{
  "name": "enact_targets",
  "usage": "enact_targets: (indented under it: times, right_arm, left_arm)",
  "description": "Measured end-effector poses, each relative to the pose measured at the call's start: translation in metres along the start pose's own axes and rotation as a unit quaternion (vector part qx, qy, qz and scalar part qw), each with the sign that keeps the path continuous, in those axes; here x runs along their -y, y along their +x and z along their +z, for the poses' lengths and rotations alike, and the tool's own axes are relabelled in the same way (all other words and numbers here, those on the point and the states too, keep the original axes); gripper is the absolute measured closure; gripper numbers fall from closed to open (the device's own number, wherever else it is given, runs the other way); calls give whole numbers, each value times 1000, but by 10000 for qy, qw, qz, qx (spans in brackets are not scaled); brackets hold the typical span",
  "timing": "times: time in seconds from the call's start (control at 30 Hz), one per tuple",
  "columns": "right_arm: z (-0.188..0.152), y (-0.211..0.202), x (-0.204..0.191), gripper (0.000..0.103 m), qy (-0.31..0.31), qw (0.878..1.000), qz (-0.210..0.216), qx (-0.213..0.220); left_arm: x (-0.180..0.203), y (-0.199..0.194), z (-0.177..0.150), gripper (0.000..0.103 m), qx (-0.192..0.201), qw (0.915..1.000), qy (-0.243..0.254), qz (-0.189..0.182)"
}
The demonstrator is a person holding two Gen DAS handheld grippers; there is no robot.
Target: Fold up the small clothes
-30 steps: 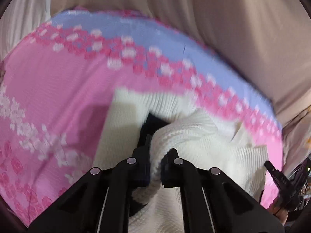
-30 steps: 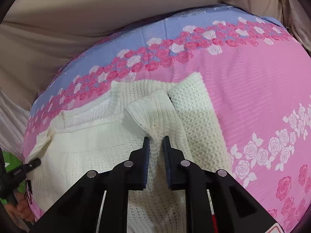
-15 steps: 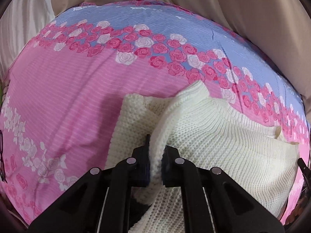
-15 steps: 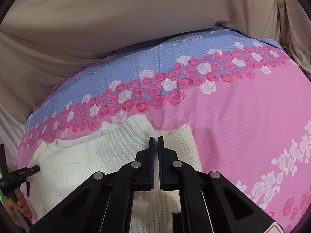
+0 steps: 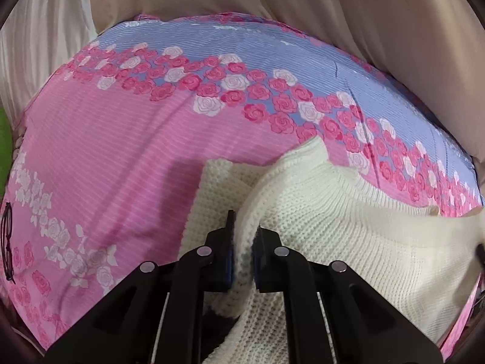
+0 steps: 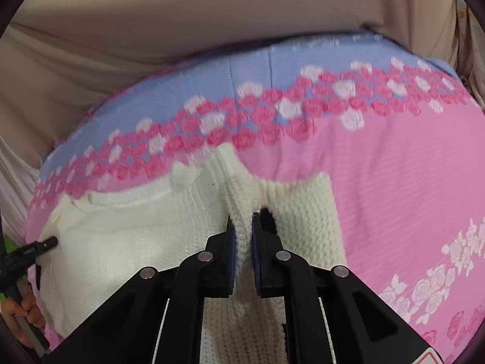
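Observation:
A cream knit sweater (image 5: pixel 348 230) lies on a pink and blue rose-print bedsheet (image 5: pixel 121 139). My left gripper (image 5: pixel 244 242) is shut on a raised fold of the sweater's knit, lifted over a flat part beneath. In the right wrist view the same sweater (image 6: pixel 121 242) spreads to the left, and my right gripper (image 6: pixel 242 227) is shut on a ridge of its knit. The other gripper's tip (image 6: pixel 45 244) shows at the sweater's far left edge in the right wrist view.
Beige fabric (image 5: pixel 363 30) bunches behind the bed in both views. A pair of glasses (image 5: pixel 7 242) lies on the sheet at the far left of the left wrist view. The bedsheet (image 6: pixel 394 182) extends bare to the right of the sweater.
Both grippers stayed shut on the knit. The views pulled back toward me, and the held folds were drawn up and across the sweater.

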State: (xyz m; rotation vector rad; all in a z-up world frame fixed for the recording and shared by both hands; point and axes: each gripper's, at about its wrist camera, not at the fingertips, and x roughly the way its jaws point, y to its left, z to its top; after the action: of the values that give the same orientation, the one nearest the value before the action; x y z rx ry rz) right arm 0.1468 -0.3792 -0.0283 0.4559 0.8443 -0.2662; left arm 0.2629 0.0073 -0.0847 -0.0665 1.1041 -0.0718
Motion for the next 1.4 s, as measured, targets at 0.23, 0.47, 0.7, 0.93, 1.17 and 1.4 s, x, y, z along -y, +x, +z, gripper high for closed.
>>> enact_targets:
  times: [0.23, 0.47, 0.7, 0.93, 1.17, 1.4]
  right_arm:
    - [-9, 43, 13, 91, 112, 9965, -363, -746]
    - [-65, -48, 20, 68, 108, 9992, -316, -219]
    - [-152, -67, 36, 63, 144, 9955, -478, -808]
    - [-136, -76, 33, 95, 269, 9976, -402, -500]
    - [-154, -63, 58, 95, 251, 9919, -616, -1078]
    - [-135, -111, -4, 87, -210, 9987, -211, -419]
  left_arm:
    - [7, 7, 2, 89, -177, 9991, 334, 164]
    - [-35, -48, -48, 64, -142, 9991, -31, -392]
    - [-59, -53, -124, 61, -426, 9989, -141, -142]
    - [-66, -47, -122, 70, -570, 9982, -127, 121]
    - [-81, -60, -128, 69, -654, 9972, -290, 200]
    - [-33, -107, -124, 69, -144, 9994, 276, -181]
